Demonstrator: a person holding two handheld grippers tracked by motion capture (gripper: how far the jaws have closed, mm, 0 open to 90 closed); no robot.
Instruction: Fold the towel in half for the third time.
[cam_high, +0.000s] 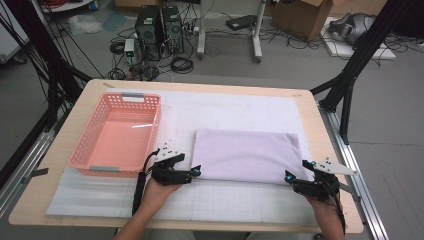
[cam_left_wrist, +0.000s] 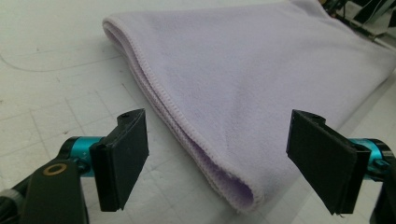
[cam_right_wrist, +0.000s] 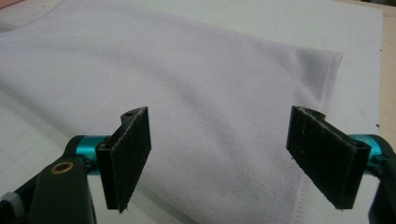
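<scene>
Both jaws apart at the folded lilac towel (cam_high: 246, 154): I'd slide left gripper (cam_high: 196, 171) and right gripper (cam_high: 297, 175) under its near corners, catching every layer before clamping.

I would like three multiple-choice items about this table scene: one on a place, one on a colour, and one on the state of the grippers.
1. Where does the basket stand relative to the folded cloth?
A. to its left
B. to its right
C. on top of it

2. What colour is the cloth?
A. dark green
B. pale lilac
C. bright yellow

3. How are the left gripper and the right gripper?
A. both shut on the cloth
B. one open, one shut
C. both open

Answers: 1 A, the high view shows the basket left of the cloth. 2 B, all views show lilac fabric. 3 C, each gripper view shows jaws wide apart.
</scene>
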